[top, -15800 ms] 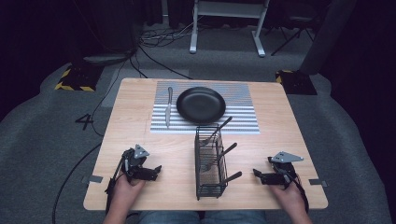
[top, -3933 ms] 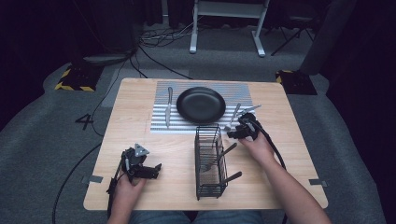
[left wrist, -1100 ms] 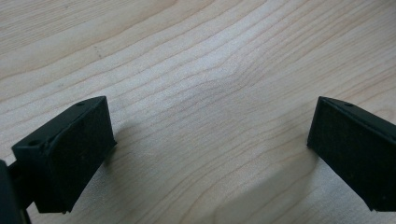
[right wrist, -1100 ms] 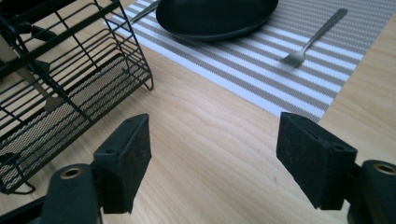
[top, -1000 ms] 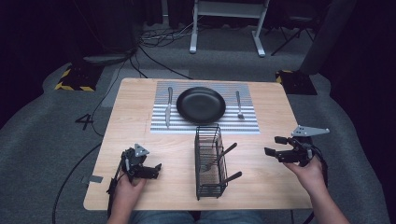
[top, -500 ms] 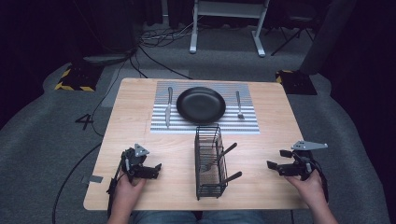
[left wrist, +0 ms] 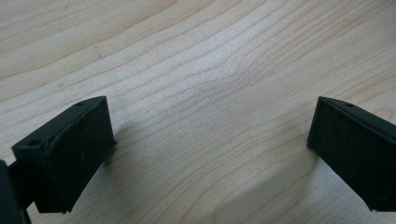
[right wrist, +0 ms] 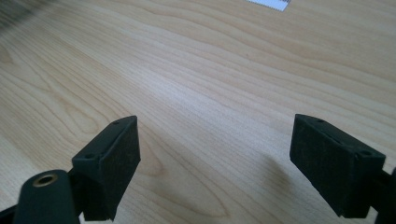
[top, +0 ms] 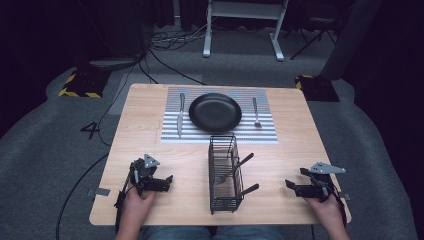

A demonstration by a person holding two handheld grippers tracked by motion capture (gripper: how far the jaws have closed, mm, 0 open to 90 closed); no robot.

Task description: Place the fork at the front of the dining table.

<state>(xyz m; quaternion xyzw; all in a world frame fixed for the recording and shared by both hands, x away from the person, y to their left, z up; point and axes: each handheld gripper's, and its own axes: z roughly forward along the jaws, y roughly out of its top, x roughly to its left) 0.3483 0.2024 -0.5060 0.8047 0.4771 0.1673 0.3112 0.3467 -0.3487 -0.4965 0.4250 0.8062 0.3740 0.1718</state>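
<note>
With the fork (top: 256,111) laid just right of the black plate (top: 215,112) and the knife (top: 180,114) just left of it on the striped mat (top: 219,135), both the right gripper (top: 295,187) and the left gripper (top: 165,183) are held empty, jaws wide apart, over bare table (top: 150,115) on either side of the wire caddy (top: 223,172). The caddy could be tipped if a utensil (top: 235,168) left in it is pulled out at a slant and caught in the mesh. What kind of utensils are left in it cannot be made out.

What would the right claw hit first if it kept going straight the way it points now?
Most likely the wire caddy with utensils in it: the open, empty right claw points left across bare table toward it, though depth is uncertain.
</note>
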